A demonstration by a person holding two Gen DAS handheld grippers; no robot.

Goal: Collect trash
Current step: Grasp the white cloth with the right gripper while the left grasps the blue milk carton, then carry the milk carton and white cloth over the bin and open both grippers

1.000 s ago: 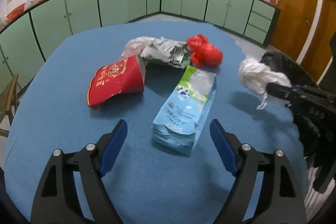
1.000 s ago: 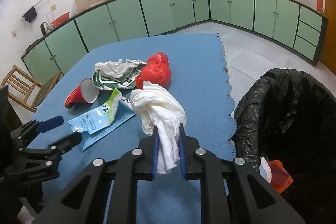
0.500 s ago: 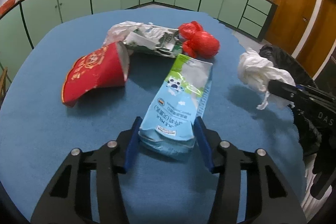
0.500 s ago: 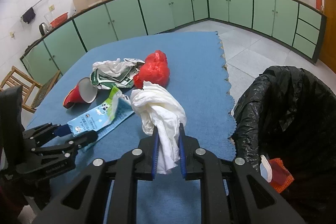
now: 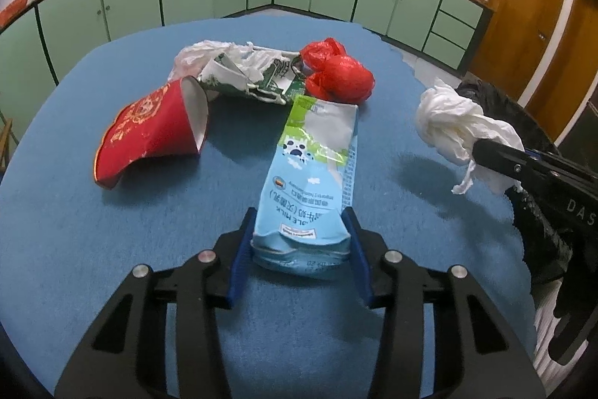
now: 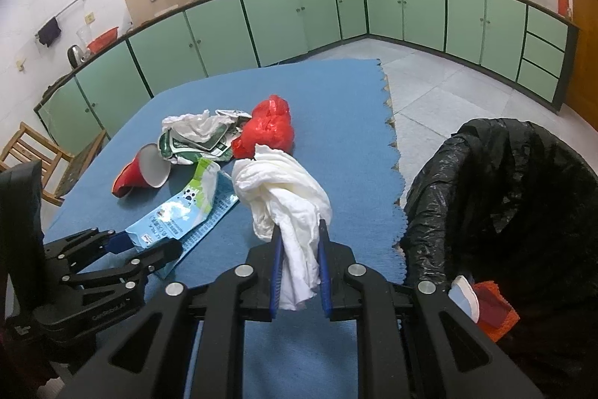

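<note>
My left gripper (image 5: 299, 223) is shut on the near end of a flattened blue milk carton (image 5: 317, 167) lying on the blue table (image 5: 112, 249); the carton (image 6: 187, 208) also shows in the right wrist view. My right gripper (image 6: 299, 230) is shut on a crumpled white tissue wad (image 6: 284, 189) and holds it above the table near its right edge; the wad (image 5: 456, 126) also shows in the left wrist view. A red paper cup (image 5: 149, 133) lies on its side, with a crushed green-white wrapper (image 5: 246, 73) and a red plastic bag (image 5: 340, 77) behind.
A bin lined with a black bag (image 6: 504, 197) stands off the table's right edge, with an orange item (image 6: 493, 309) and a white item (image 6: 463, 294) inside. Green cabinets (image 6: 336, 14) line the walls. A wooden chair (image 6: 33, 156) stands at the left.
My left gripper moved forward over the milk carton's near end and closed on it. The right gripper holds the tissue wad and has barely moved.
</note>
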